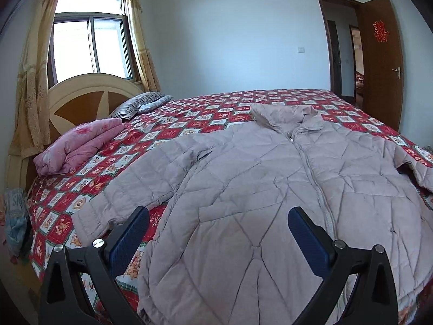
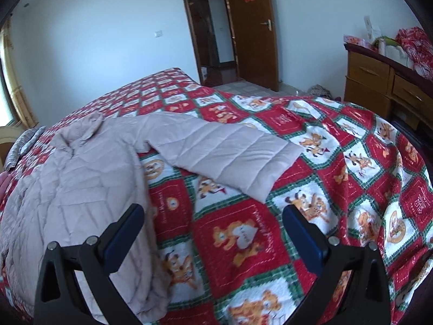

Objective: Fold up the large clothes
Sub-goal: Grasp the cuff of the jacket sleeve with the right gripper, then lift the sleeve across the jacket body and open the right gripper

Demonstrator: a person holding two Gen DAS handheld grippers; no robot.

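A pale pink quilted jacket (image 1: 257, 189) lies face up and zipped on the bed, collar far, hem toward me, both sleeves spread outward. My left gripper (image 1: 219, 216) is open and empty, hovering over the jacket's lower left part near the hem. In the right wrist view the jacket's body (image 2: 75, 184) lies at the left and one sleeve (image 2: 230, 151) stretches right across the bedspread. My right gripper (image 2: 213, 214) is open and empty above the bedspread, between the jacket's side edge and the sleeve cuff.
The bed has a red checked cartoon bedspread (image 1: 189, 113), also in the right wrist view (image 2: 351, 162). A folded pink quilt (image 1: 78, 146) and striped pillow (image 1: 140, 103) lie by the headboard (image 1: 81, 94). A wooden dresser (image 2: 384, 81) stands at right, an open door (image 2: 254, 29) beyond the bed.
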